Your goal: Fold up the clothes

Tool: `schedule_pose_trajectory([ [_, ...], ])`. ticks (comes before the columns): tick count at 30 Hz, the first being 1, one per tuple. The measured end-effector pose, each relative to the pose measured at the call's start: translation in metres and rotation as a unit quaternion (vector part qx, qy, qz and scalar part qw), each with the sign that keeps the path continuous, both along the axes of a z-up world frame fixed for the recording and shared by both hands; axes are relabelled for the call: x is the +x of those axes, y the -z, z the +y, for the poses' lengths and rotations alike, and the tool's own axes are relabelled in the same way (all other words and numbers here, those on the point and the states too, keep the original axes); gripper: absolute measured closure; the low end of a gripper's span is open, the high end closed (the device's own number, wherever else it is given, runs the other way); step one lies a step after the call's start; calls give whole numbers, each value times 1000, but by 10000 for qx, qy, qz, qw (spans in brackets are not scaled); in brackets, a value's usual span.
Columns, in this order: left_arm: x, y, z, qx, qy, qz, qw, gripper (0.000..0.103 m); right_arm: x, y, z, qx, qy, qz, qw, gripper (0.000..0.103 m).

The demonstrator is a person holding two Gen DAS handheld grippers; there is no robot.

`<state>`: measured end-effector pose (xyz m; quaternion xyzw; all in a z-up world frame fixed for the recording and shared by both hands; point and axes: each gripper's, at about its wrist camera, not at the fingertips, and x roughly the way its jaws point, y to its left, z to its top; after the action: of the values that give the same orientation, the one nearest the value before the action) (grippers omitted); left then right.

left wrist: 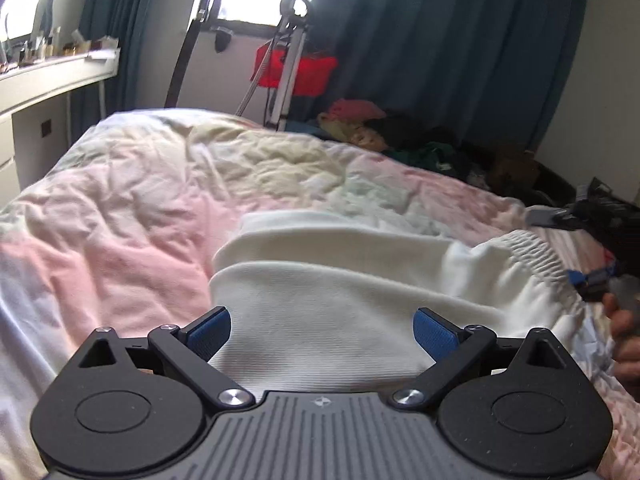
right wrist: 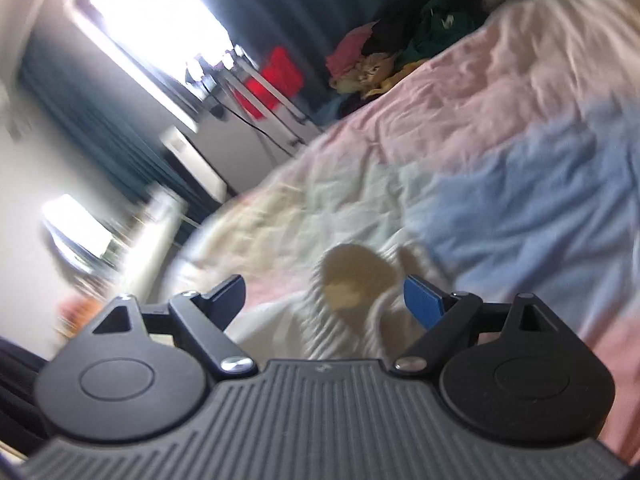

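Soft, limp and light, the cream garment [left wrist: 320,280] wants pinching at its gathered waistband [left wrist: 536,256] — left gripper [left wrist: 322,334] and right gripper [right wrist: 324,300] both gape wide, holding nothing.

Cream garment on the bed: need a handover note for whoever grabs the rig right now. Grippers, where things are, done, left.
Left hand-held gripper: jaws wide open, nothing between the pads, poised over the cream garment.
Right hand-held gripper: open, holding nothing, pointed at the garment's elastic waistband; that view is blurred.
Garment: lies on the pastel bedspread, partly folded over itself, waistband toward the right in the left view.
Pile of other clothes sits at the far side of the bed.
Done: it looks like one fold is laid. Left: probably a further fold, then the pile.
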<state>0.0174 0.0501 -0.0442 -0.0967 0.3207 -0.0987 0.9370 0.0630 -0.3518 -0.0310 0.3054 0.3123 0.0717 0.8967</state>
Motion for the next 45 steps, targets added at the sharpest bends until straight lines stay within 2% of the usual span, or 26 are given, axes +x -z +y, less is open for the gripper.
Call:
schedule_pose_trajectory([
  [2,3,2,3,-126,24,84,9999,4,23,7,14,-547,-145,224,9981,15],
  [6,6,2,4,-117,45,48,9999,4,50,37,17,-412,-421,704,9958,16],
  [7,7,4,4,-96,46,34,9999,4,51,44,17,-378,-462,725,9956,18],
  [8,8,5,5,-105,27,34,9999,4,51,49,17,-395,-478,714,9955,29],
  [9,8,6,6,-114,7,34,9999,4,50,50,18,-443,-459,685,9956,33],
  [10,9,8,7,-154,-7,46,9999,4,47,48,19,-495,-448,592,9960,37],
  [12,11,10,12,-326,-12,106,9994,7,42,42,22,-613,-396,374,9966,61],
  [14,11,9,16,-406,-103,109,9991,8,29,22,26,-657,-214,-247,9973,78],
  [17,9,7,21,-564,-198,70,9982,8,12,-3,26,-443,-116,-1080,9931,80],
  [19,9,6,21,-573,-204,63,9981,8,6,-13,27,-645,-4,-1478,9869,80],
  [20,9,6,21,-571,-205,63,9981,8,6,-12,25,-751,66,-1485,9860,80],
  [23,9,7,21,-558,-215,60,9982,8,22,10,15,-831,216,-816,9930,79],
  [25,7,8,23,-550,-253,59,9981,8,27,31,9,-877,286,-414,9949,73],
  [27,6,8,24,-565,-288,65,9980,8,28,49,4,-851,388,-133,9955,59],
  [28,5,8,25,-574,-297,70,9979,7,26,50,1,-760,472,-92,9959,56],
  [30,5,8,26,-566,-304,75,9979,7,17,47,-1,-687,555,28,9961,41],
  [33,3,7,26,-588,-337,52,9977,7,4,43,-5,-568,677,214,9959,24],
  [34,2,7,27,-604,-347,44,9976,7,-5,42,-8,-484,719,300,9958,22],
  [38,2,8,28,-735,-383,153,9964,7,-41,42,-24,190,915,654,9935,21],
  [40,2,9,30,-809,-411,225,9956,7,-57,45,-28,463,963,690,9919,23],
  [42,1,10,31,-879,-426,289,9948,7,-73,50,-29,612,1098,756,9892,20],
  [45,2,12,29,-842,-416,342,9950,7,-89,56,-29,995,1143,748,9856,20],
])
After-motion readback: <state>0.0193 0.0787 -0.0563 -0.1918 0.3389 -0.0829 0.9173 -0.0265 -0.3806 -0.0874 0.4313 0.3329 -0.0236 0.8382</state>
